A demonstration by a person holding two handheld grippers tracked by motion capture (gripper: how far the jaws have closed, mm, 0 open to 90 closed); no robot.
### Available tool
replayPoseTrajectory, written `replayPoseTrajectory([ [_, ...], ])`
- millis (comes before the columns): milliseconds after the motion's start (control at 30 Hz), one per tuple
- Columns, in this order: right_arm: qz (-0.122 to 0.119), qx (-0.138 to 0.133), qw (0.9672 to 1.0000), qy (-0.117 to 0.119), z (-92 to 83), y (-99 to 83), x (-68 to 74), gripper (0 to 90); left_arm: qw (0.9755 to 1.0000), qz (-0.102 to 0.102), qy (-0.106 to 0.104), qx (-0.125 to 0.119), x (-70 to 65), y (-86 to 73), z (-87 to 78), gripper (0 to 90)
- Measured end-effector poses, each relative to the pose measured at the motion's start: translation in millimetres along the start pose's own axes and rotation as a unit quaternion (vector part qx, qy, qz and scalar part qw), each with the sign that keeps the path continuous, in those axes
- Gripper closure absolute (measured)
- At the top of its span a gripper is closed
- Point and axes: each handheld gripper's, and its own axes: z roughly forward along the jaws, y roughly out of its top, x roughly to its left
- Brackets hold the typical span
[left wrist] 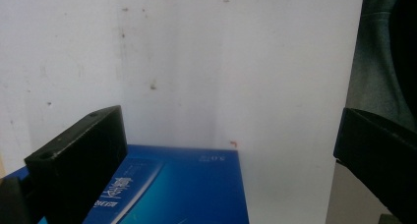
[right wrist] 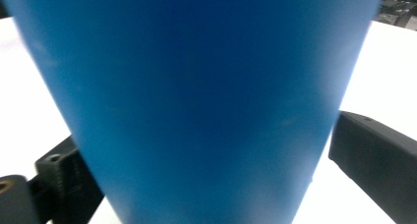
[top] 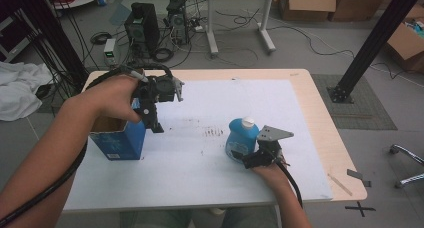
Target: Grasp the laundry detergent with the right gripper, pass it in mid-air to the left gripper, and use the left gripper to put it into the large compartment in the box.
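A blue bottle [top: 239,139] with a white cap stands on the white sheet at centre right. My right gripper [top: 248,159] is at its near side, and in the right gripper view the bottle [right wrist: 196,86] sits between the open jaws; a thin gap shows at the right fingertip [right wrist: 373,160]. An open-topped blue carton [top: 120,143] stands at the left of the sheet. My left gripper [top: 155,124] hangs tilted down just right of its top, open and holding nothing. In the left gripper view the carton [left wrist: 187,189] lies low between the wide jaws of my left gripper [left wrist: 231,135].
The white sheet [top: 200,173] covers most of the wooden table [top: 325,133], with brown smudges [top: 212,132] near its middle. On the floor behind are computer towers [top: 142,25], cables, cardboard boxes [top: 307,3] and a black post [top: 372,43]. A white cloth [top: 20,88] lies far left.
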Motion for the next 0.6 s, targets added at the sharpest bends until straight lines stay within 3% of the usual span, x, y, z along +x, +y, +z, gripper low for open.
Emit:
replayPoseTrajectory([
  [600, -0.009, -0.020, 0.9997, -0.004, -0.5, -4.9, 3.6, 15.6, 1.0000, 0.000, 0.001, 0.003, 0.2, 3.6, 0.6, 0.1],
])
